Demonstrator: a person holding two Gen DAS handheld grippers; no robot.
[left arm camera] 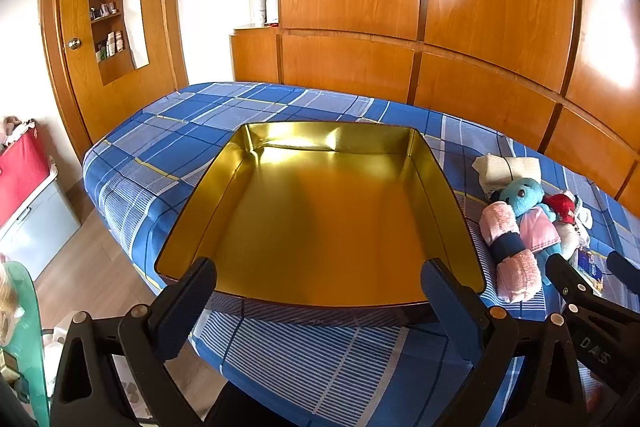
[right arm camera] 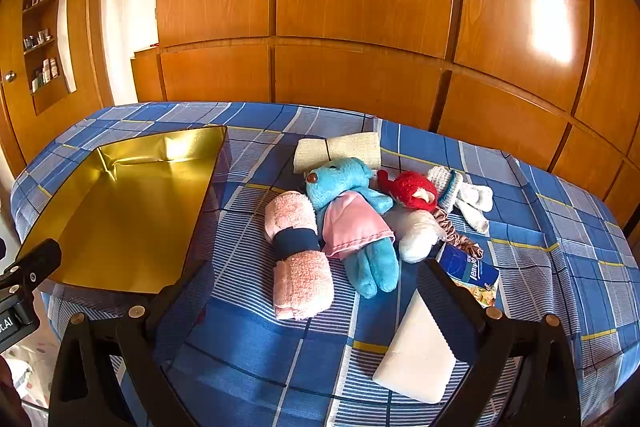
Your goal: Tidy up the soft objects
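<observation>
We are at the very start of the sorting, as we judge it: the gold tin [left arm camera: 320, 219] lies bare on the bed [right arm camera: 248, 355], and every soft thing is still outside it. They sit in a cluster to the tin's right: the rolled pink towel [right arm camera: 298, 255] with its dark band, the blue plush toy [right arm camera: 352, 219] touching it, the red plush [right arm camera: 412, 191] just beyond, the cream folded cloth [right arm camera: 340, 149] behind them, white socks [right arm camera: 468, 199], a brown scrunchie, a tissue packet [right arm camera: 468, 267] and a white pad [right arm camera: 416, 359] nearest us

Our left tongs [left arm camera: 320, 291] stand wide open over the tin's near rim, holding nothing; whether the tips touch the rim we cannot tell. Our right tongs [right arm camera: 316, 291] are also spread wide and empty, hovering over the bed with the towel's near end between the fingers, and the right finger passing in front of the white pad

The next move, we think, calls for closing the right tongs on one piece, the towel being the handiest, lifting it clear of the toy leaning against it, and carrying it left into the tin
</observation>
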